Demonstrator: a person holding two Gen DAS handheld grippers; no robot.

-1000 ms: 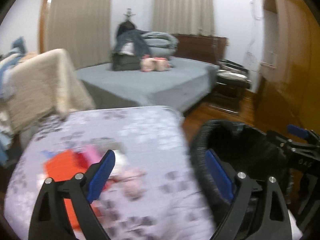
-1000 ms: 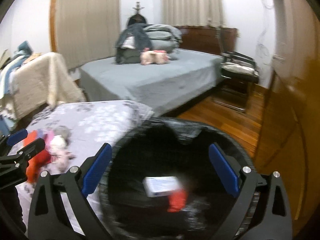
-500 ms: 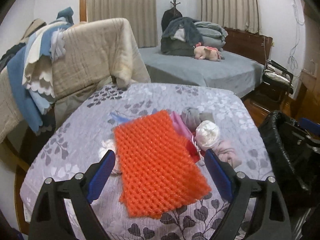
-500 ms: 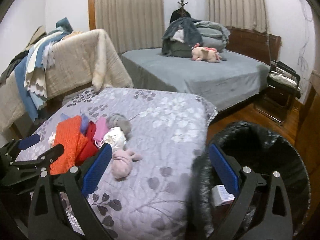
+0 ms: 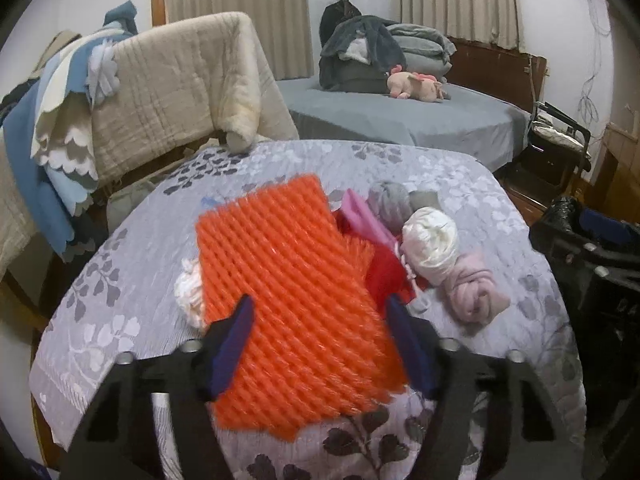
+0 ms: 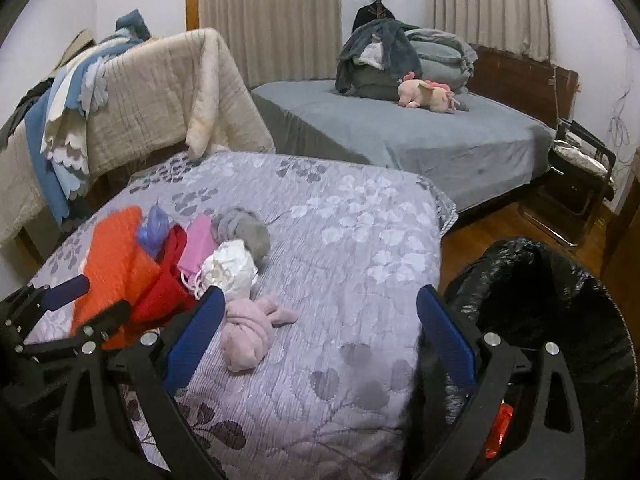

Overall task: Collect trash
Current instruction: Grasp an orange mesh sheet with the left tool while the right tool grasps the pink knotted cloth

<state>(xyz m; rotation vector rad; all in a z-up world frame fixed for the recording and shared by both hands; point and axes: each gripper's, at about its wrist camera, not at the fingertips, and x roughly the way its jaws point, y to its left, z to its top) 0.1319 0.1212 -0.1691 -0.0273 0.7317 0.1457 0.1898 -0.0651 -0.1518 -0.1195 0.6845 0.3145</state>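
Observation:
An orange foam net sheet (image 5: pixel 292 288) lies on the table's flowered cloth (image 5: pixel 400 168) beside a pile of crumpled trash: a white wad (image 5: pixel 430 240), a pink wad (image 5: pixel 476 292), grey, red and magenta pieces. My left gripper (image 5: pixel 320 344) is open, its fingers either side of the orange sheet's near end, narrower than before. My right gripper (image 6: pixel 316 336) is open and empty above the cloth, right of the pink wad (image 6: pixel 248 336). The black-lined trash bin (image 6: pixel 560 320) stands at the table's right edge with a red scrap (image 6: pixel 498 428) inside.
A chair draped with beige and blue blankets (image 5: pixel 160 92) stands behind the table. A grey bed (image 6: pixel 400 136) with folded clothes and a pink plush toy is farther back. A black folding chair (image 6: pixel 580 184) stands on the wooden floor at right.
Both grippers swung left from over the bin to the table. My left gripper came down over the orange sheet and its jaws narrowed around it.

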